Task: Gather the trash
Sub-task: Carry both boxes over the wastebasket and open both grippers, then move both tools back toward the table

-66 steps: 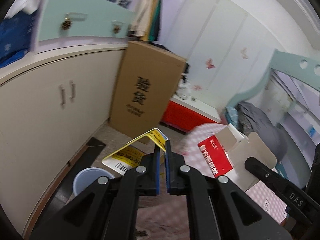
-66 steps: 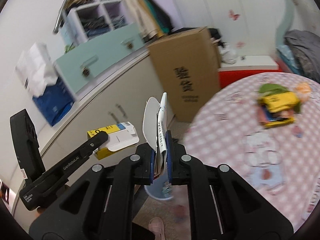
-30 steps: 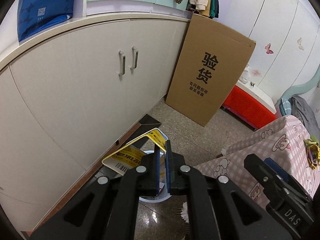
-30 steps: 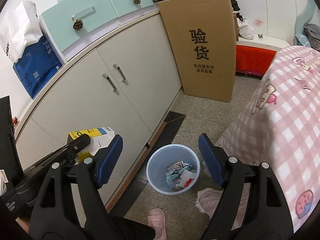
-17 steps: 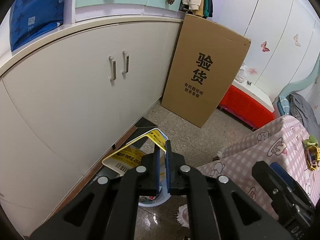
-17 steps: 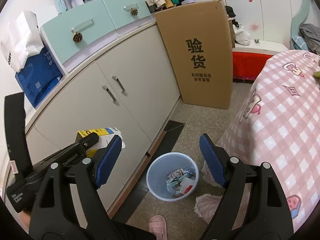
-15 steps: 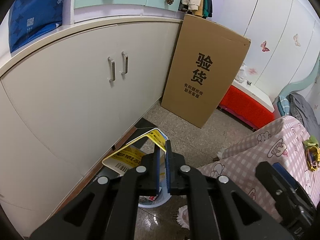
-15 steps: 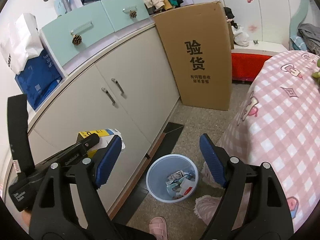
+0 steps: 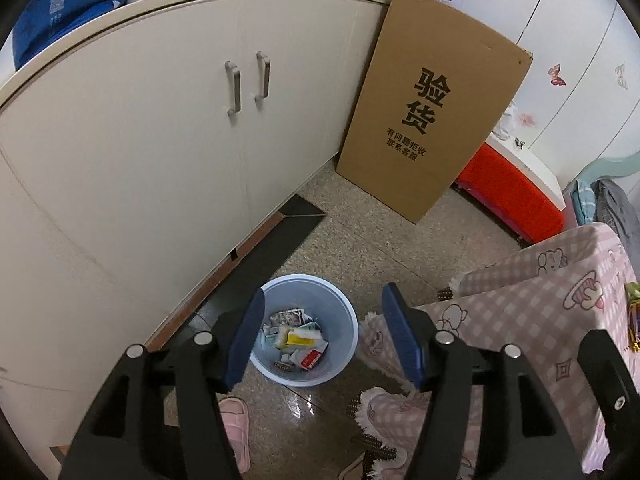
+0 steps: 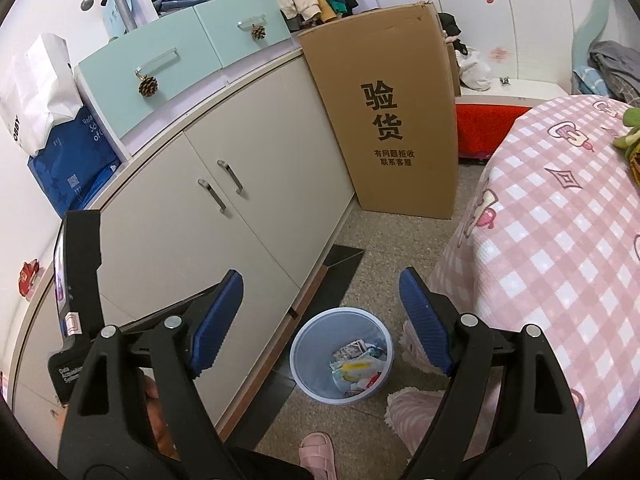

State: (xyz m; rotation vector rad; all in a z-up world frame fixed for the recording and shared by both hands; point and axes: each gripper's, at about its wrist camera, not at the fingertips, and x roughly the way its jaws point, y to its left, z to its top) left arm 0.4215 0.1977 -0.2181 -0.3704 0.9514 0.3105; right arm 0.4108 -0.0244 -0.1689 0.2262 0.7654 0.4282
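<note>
Nearest in the left wrist view, the left gripper [image 9: 322, 334] points steeply down at the floor; its jaws have just been opening and now stand apart with nothing between the blue pads [image 9: 245, 340]. Directly beyond them the pale blue wastebasket [image 9: 308, 284] stands upright on the speckled stone floor [image 9: 360, 248], its mouth facing up. Inside lies the trash: a yellow-and-white carton [image 9: 304, 336], its long axis running roughly left to right in this view, beside a small red-and-white box [image 9: 313, 359] and crumpled papers. A pink slipper [image 9: 236, 420] sits just in front of the basket.

In the right wrist view the right gripper [image 10: 320, 320] also has its jaws wide apart and empty, framing the same wastebasket [image 10: 308, 340].

To the right hangs the pink checked tablecloth [image 9: 560, 300] of a table, its fringe touching the floor near the basket. To the left runs a long cream cabinet [image 9: 160, 140] with two metal handles [image 9: 248, 82]; a dark mat [image 9: 272, 240] lies along its foot. Farther back a tall brown cardboard box [image 9: 432, 100] with printed black characters leans upright against the cabinet's end, and a red bench [image 9: 508, 192] stands beside it. White wardrobe doors [image 9: 560, 20] with butterfly stickers close the room.
</note>
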